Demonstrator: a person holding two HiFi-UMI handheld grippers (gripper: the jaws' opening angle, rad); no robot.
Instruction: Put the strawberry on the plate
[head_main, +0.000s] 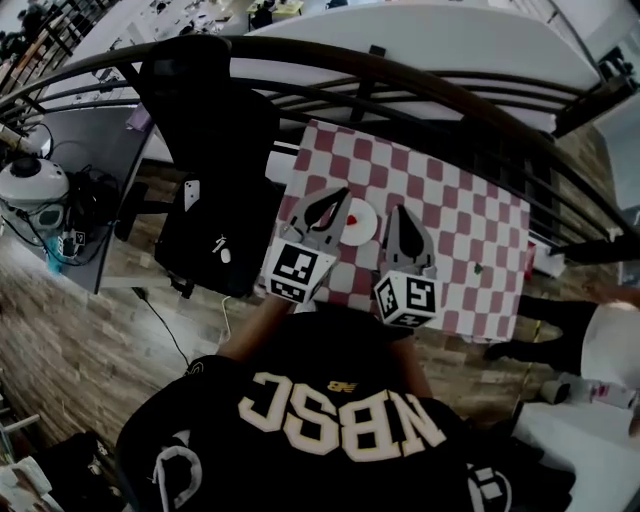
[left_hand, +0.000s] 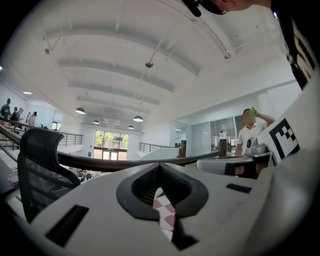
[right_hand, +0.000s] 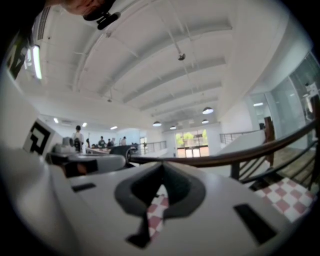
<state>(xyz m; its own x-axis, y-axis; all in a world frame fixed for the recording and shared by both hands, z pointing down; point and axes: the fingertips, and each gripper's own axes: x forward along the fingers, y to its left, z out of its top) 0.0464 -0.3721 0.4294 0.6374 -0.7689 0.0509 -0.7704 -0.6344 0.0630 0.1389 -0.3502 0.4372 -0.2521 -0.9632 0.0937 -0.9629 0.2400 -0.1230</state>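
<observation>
Jersey (head_main: 330, 400), left hand-held gripper (head_main: 343, 194) pressed together, right hand-held gripper (head_main: 398, 209) too, strawberry (head_main: 352, 218) on plate (head_main: 367, 234)

Red-pink & white checked tablecloth (head_main: 450, 240) across the far table. White plate (head_main: 367, 230), w/ a red strawberry (head_main: 352, 219). The left gripper (head_main: 343, 193) & right gripper (head_main: 401, 212) have pale grey shells w/ black jaw linings. Each has a near-end cube w/ black & white square markers. Far left, a black chair (head_main: 210, 140) w/ a mesh back. Dark brown railing (head_main: 400, 80). Grey-brown wood-plank floor (head_main: 80, 340). Nearest, a black shirt (head_main: 330, 470) w/ cream letters.
</observation>
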